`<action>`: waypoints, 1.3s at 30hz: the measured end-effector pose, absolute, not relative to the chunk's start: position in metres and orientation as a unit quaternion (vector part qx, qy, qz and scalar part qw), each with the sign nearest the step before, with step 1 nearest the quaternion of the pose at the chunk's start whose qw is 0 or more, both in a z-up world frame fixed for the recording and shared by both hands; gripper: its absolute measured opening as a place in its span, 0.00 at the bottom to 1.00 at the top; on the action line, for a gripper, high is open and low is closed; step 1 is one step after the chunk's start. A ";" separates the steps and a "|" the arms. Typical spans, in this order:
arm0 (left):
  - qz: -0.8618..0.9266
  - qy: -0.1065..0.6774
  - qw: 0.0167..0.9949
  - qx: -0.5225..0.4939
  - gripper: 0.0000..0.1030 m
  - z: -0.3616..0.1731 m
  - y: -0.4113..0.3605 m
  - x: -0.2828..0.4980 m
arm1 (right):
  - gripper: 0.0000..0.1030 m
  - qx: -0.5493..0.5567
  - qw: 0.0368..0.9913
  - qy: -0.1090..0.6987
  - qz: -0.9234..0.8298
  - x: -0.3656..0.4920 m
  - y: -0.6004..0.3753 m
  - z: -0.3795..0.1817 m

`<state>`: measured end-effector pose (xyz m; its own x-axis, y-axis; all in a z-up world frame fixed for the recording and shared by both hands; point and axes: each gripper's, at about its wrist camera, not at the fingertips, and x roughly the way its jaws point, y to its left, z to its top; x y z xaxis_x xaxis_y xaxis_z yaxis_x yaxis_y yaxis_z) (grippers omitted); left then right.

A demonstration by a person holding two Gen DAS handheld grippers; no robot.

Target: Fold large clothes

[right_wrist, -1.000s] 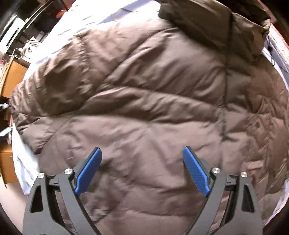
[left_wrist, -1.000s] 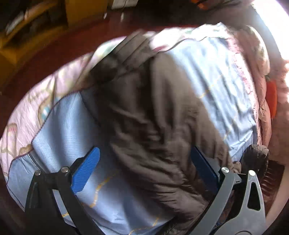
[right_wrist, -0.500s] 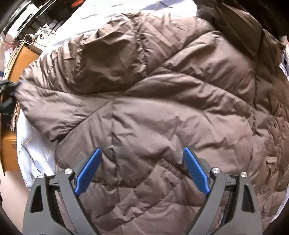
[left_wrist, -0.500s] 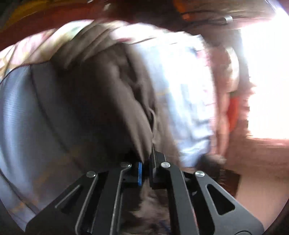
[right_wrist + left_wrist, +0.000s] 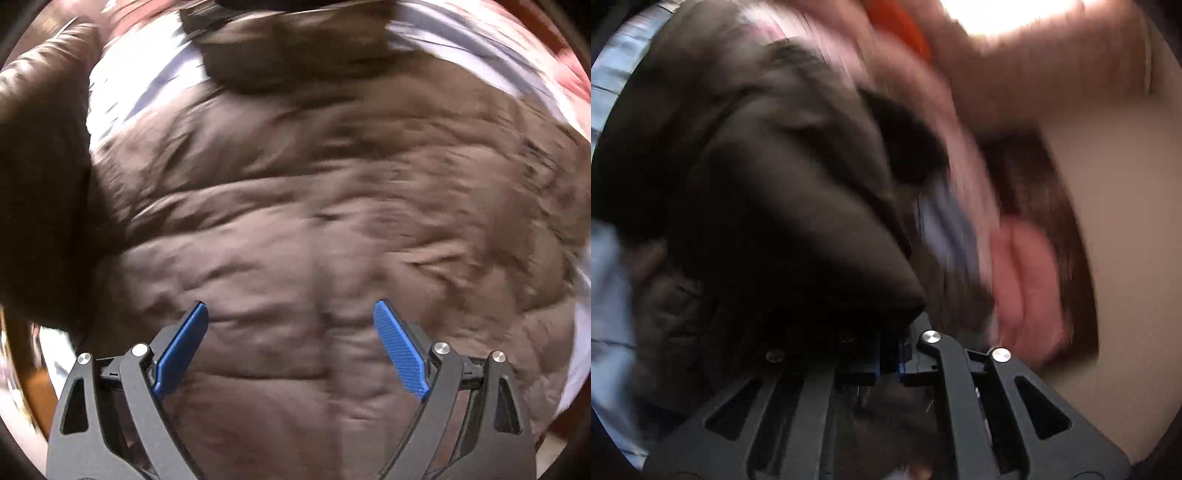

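Observation:
A brown quilted jacket (image 5: 332, 221) lies spread on a light blue bed sheet (image 5: 147, 74), its hood (image 5: 288, 55) at the far end. My right gripper (image 5: 291, 339) hovers open just above the jacket's middle, with nothing between its blue pads (image 5: 184, 343). My left gripper (image 5: 899, 356) is shut on a dark brown fold of the jacket's sleeve (image 5: 775, 221), which hangs lifted in front of the camera. In the right wrist view that raised sleeve (image 5: 37, 147) looms at the left edge. Both views are blurred by motion.
Pink bedding (image 5: 1023, 288) bunches at the bed's edge, with a dark wooden bed frame (image 5: 1052, 221) and pale floor (image 5: 1126, 221) beyond. An orange object (image 5: 901, 22) lies at the top. Wooden furniture (image 5: 33, 398) stands beside the bed at lower left.
My left gripper closed on the sleeve, then swung it up and across over the jacket while rolling. My right gripper, still open, slid across the jacket's body.

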<state>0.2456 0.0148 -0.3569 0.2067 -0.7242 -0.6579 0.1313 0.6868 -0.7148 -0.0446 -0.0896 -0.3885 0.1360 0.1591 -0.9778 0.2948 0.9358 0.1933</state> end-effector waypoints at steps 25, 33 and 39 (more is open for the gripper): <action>-0.019 0.639 0.766 -0.058 0.78 -0.426 0.057 0.240 | 0.14 0.287 0.762 0.581 -0.018 0.013 -0.192 -0.398; 0.020 0.652 0.757 -0.025 0.78 -0.449 0.062 0.235 | 0.23 0.260 0.710 0.652 -0.060 0.058 -0.213 -0.441; 0.022 0.582 0.813 -0.008 0.88 -0.362 0.058 0.226 | 0.77 0.246 0.743 0.612 -0.117 0.057 -0.269 -0.394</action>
